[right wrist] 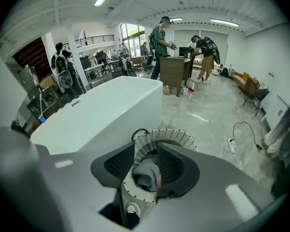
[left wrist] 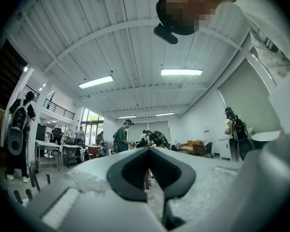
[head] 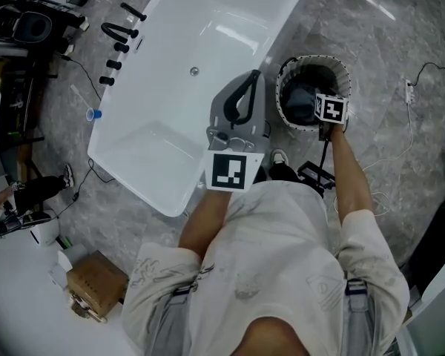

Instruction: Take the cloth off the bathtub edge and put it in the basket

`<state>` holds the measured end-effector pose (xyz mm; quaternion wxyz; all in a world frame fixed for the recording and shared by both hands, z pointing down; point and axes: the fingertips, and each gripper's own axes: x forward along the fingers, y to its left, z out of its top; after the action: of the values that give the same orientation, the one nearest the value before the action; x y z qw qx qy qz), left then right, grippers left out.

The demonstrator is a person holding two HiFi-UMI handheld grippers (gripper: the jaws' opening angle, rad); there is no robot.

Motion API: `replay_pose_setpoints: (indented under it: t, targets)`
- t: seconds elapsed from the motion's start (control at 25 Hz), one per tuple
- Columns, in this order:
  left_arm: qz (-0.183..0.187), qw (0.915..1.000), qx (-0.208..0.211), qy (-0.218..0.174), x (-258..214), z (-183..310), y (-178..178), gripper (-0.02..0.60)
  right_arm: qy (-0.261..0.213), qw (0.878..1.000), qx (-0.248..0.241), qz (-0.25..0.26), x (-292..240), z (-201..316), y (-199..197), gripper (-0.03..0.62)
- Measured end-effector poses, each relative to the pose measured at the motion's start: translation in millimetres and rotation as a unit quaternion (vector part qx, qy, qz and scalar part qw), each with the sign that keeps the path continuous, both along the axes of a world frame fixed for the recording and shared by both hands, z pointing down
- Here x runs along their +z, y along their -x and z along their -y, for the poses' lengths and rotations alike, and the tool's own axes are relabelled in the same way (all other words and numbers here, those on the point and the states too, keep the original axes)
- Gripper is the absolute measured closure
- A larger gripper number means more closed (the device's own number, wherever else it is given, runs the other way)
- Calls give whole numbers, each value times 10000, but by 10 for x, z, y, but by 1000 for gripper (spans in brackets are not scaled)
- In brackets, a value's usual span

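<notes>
Soft, limp cloth (right wrist: 146, 175), best pinched at a bunched fold, sits in the basket (right wrist: 181, 137) at the bathtub's (head: 193, 43) 3 o'clock, beneath the right gripper's (right wrist: 146, 146) parted fingers; the left gripper's (left wrist: 147, 149) fingers are pressed together.

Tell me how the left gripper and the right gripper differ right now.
The left gripper's jaws are shut with nothing between them; the right gripper's jaws stand slightly apart, with the gray cloth between them. The left gripper points level across the room, by the bathtub's edge; the right gripper tilts down into the basket. Both are the same gray two-jaw tool.
</notes>
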<state>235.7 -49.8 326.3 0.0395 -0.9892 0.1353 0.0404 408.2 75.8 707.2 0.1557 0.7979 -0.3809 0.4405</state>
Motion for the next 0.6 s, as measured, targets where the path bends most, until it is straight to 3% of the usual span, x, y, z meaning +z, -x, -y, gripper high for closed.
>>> replay_pose_setpoints:
  t: [0.32, 0.6]
  targets:
    - [25, 10000, -3, 59, 28, 37, 18, 584, -163, 9998, 96, -67, -83, -5, 17, 441]
    - [-22, 9999, -87, 101, 30, 94, 89, 584, -697, 9949, -368, -627, -622, 229, 70, 441]
